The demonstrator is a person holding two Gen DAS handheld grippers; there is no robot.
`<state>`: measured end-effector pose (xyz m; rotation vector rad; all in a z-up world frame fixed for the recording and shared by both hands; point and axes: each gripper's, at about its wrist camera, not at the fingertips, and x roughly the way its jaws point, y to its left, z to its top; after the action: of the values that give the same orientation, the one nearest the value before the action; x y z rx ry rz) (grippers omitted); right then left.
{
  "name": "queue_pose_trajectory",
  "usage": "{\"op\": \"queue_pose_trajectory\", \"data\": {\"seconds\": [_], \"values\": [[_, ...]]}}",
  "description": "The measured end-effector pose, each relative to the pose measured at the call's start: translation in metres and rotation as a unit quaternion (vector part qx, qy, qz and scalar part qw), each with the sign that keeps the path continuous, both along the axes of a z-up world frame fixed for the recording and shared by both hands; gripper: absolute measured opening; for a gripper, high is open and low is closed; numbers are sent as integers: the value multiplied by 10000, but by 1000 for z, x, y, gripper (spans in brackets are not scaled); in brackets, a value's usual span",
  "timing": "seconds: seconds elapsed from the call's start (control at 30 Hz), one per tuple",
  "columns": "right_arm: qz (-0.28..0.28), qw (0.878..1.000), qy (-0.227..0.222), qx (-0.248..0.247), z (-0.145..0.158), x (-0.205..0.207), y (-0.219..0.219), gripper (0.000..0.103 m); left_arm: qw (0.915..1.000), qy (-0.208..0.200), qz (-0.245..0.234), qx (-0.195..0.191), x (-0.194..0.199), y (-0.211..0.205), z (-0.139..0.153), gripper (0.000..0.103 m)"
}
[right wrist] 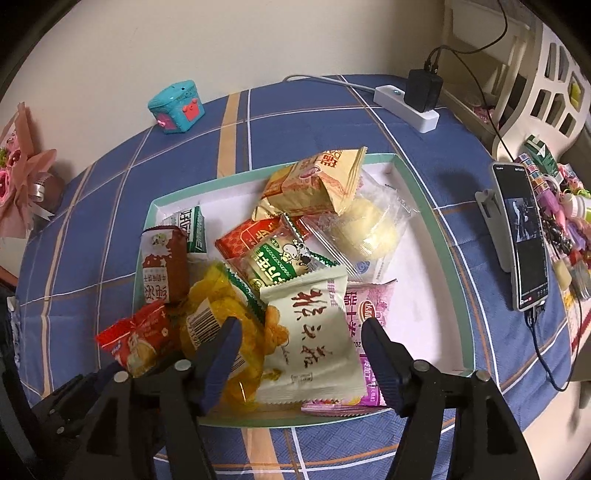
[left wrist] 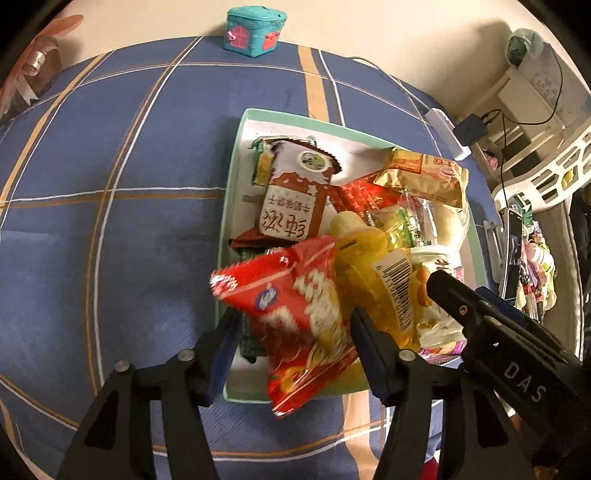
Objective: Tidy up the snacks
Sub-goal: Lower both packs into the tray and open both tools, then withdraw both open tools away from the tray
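Note:
A shallow mint-rimmed tray (left wrist: 236,155) (right wrist: 421,184) on the blue plaid cloth holds several snack packets in a pile. My left gripper (left wrist: 295,325) is over the tray's near edge, open. A blurred red packet (left wrist: 295,306) (right wrist: 136,343) lies loose between its fingers. My right gripper (right wrist: 301,328) is open too, above a white packet with red characters (right wrist: 314,332). Its left finger hangs over a yellow bag with a barcode (right wrist: 218,314) (left wrist: 373,280). A brown packet (left wrist: 291,199) lies at the tray's far left.
A teal toy box (left wrist: 255,31) (right wrist: 177,107) stands at the table's far edge. On the right are a white power strip with a black charger (right wrist: 410,99) and a propped phone (right wrist: 524,236). A pink bouquet (right wrist: 22,177) sits at the left, with white shelving beyond the table's right edge.

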<state>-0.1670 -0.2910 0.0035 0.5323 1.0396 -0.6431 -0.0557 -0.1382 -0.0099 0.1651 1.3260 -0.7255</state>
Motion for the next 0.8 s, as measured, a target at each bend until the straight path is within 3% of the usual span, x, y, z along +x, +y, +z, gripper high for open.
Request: {"op": "queue_pose_trajectory", "data": {"seconds": [0.3, 0.4, 0.57, 0.67, 0.8], "values": [[10, 9999, -74, -138, 9, -7, 13, 71, 9996, 44, 276, -17, 3, 29, 13, 64], [13, 9998, -131, -131, 11, -10, 18, 71, 9993, -55, 363, -40, 3, 40, 20, 79], [68, 9997, -142, -185, 11, -16, 32, 71, 9977, -336, 592, -20, 3, 58, 29, 80], [196, 9994, -70, -262, 9, -19, 45, 72, 9949, -517, 855, 167, 7, 69, 30, 89], [383, 9988, 14, -316, 7, -19, 60, 74, 9886, -874, 1035, 663, 7, 84, 31, 89]]}}
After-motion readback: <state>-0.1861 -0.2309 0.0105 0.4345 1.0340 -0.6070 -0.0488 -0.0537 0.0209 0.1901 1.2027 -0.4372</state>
